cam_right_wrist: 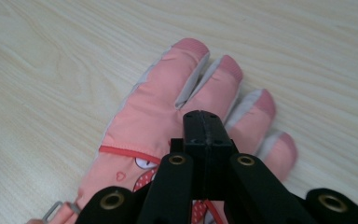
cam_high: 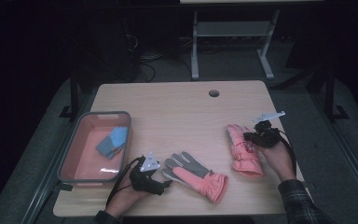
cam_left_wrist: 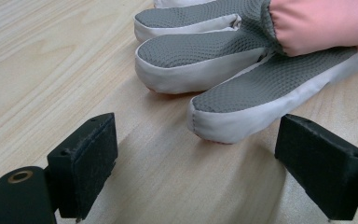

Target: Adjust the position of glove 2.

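Note:
Two pink winter gloves lie on the wooden table (cam_high: 177, 112). One glove (cam_high: 196, 176) lies palm up with its grey grip side showing, near the front middle. My left gripper (cam_high: 165, 179) rests just left of its fingers, open. In the left gripper view the grey fingertips (cam_left_wrist: 223, 51) reach toward the gap between the black jaws of the left gripper (cam_left_wrist: 200, 158), touching neither pad. The other glove (cam_high: 242, 149) lies back up at the right. My right gripper (cam_high: 248, 136) hovers over it, shut. In the right gripper view, the right gripper (cam_right_wrist: 206, 122) sits above the glove (cam_right_wrist: 158, 116) with no fabric visible between its pressed pads.
A pink bin with a grey rim (cam_high: 74, 158) stands at the table's left and holds a blue folded item (cam_high: 113, 141). A round cable hole (cam_high: 214, 93) sits near the far edge. Beyond the table are a desk frame and cables on the floor.

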Motion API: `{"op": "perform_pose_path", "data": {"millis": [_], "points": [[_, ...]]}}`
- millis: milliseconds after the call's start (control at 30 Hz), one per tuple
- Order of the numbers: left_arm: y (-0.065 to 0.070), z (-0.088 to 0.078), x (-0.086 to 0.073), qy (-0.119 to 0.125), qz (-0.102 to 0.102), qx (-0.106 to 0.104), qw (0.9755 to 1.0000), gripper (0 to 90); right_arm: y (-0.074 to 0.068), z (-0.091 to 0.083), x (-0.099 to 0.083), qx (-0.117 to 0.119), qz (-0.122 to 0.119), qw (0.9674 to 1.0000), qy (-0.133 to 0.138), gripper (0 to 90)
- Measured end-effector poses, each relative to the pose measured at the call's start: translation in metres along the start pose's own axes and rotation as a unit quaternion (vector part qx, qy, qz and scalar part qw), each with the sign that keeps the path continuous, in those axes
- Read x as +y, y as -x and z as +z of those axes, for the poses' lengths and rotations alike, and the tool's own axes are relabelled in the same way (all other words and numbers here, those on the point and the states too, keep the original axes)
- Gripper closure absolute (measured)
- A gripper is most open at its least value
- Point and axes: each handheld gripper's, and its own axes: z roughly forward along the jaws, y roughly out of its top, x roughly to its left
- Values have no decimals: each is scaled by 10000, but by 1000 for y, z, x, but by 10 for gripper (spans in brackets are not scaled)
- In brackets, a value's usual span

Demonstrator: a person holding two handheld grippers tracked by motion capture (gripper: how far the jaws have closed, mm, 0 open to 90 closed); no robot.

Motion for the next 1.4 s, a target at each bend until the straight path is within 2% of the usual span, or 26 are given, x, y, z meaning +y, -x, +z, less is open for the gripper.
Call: {"op": "perform_pose_path", "data": {"millis": [100, 167, 200, 267, 300, 367, 433, 467, 500, 533, 567, 633, 667, 700, 767, 833, 1000, 1100, 1133, 1167, 1233, 1267, 1400], "points": [[0, 0, 0, 0, -3, -2, 10000, 122, -5, 10, 4, 211, -51, 9998, -8, 900], [0, 0, 0, -2, -3, -1, 10000, 122, -8, 12, 6, 242, -82, 9997, -26, 900], [0, 0, 0, 1, -1, -2, 10000, 122, -14, 17, 10, 333, -214, 9992, -35, 900], [0, 0, 0, -1, 0, 0, 10000, 122, -16, 19, 11, 392, -254, 9989, -30, 900], [0, 0, 0, 2, -1, -1, 10000, 122, -24, 25, 16, 542, -373, 9978, -34, 900], [0, 0, 0, -1, 0, -1, 10000, 122, -27, 27, 18, 574, -447, 9973, -45, 900], [0, 0, 0, 0, -2, -2, 10000, 122, -38, 35, 25, 762, -616, 9952, -36, 900], [0, 0, 0, 0, -2, -2, 10000, 122, -38, 35, 25, 762, -616, 9952, -36, 900], [0, 0, 0, 1, -2, -2, 10000, 122, -45, 39, 29, 876, -762, 9932, -8, 900], [0, 0, 0, 1, -2, -2, 10000, 122, -45, 39, 29, 876, -762, 9932, -8, 900], [0, 0, 0, 1, 0, -3, 10000, 122, -49, 41, 31, 932, -887, 9917, -1, 900], [0, 0, 0, 0, -2, -2, 10000, 122, -62, 47, 36, 1137, -1129, 9871, -11, 900], [0, 0, 0, 2, 5, -2, 10000, 122, -62, 47, 36, 1137, -1129, 9871, -11, 900], [0, 0, 0, 0, 4, -2, 10000, 122, -70, 51, 41, 1243, -1254, 9843, -25, 900], [0, 0, 0, 1, 2, -2, 10000, 122, -75, 54, 44, 1347, -1367, 9814, -8, 900], [0, 0, 0, 1, 3, -2, 10000, 121, -81, 58, 46, 1432, -1446, 9791, -9, 900], [-1, 0, 0, -27, 33, 2, 10000, 122, -89, 62, 52, 1494, -1589, 9759, -3, 897], [0, 0, 0, -14, 29, 3, 10000, 122, -91, 59, 53, 1506, -1611, 9754, 57, 883], [0, 0, 0, -21, 27, 3, 10000, 122, -91, 57, 53, 1491, -1570, 9763, 68, 865], [-1, 0, 0, -21, 31, 4, 10000, 122, -90, 49, 52, 1459, -1405, 9792, 69, 811], [0, 0, 0, -20, 22, 3, 10000, 122, -87, 41, 49, 1447, -1306, 9808, 65, 751], [0, 0, 0, -20, 22, 3, 10000, 122, -87, 41, 49, 1447, -1306, 9808, 65, 751], [0, 0, 0, 2, 1, -2, 10000, 122, -84, 28, 36, 1356, -916, 9865, -92, 622]]}}
